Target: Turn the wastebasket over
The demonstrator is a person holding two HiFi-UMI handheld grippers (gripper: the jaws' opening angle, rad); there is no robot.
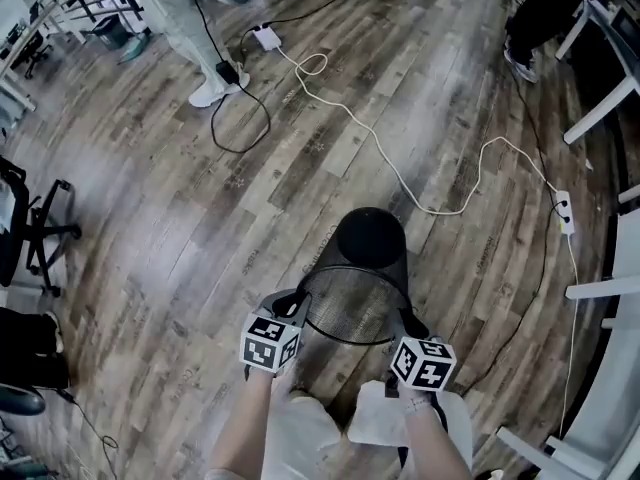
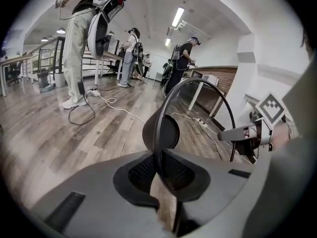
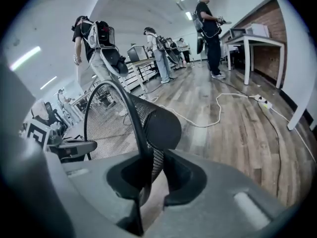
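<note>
A black wire-mesh wastebasket (image 1: pixel 368 258) hangs above the wooden floor, tipped so that its open rim (image 1: pixel 352 306) faces me and its solid base points away. My left gripper (image 1: pixel 300 306) is shut on the left side of the rim. My right gripper (image 1: pixel 408 322) is shut on the right side. In the left gripper view the thin rim (image 2: pixel 157 128) runs between the jaws of the left gripper (image 2: pixel 161 158), and the right gripper (image 2: pixel 241 133) shows across the basket. In the right gripper view the mesh wall (image 3: pixel 154 133) sits between the jaws of the right gripper (image 3: pixel 148 168).
A white cable (image 1: pixel 400 173) snakes over the floor to a power strip (image 1: pixel 565 211). A black cable (image 1: pixel 240 118) loops near a standing person's shoe (image 1: pixel 212 90). An office chair (image 1: pixel 35 230) stands at the left, white table legs (image 1: pixel 600 116) at the right. Several people stand further off.
</note>
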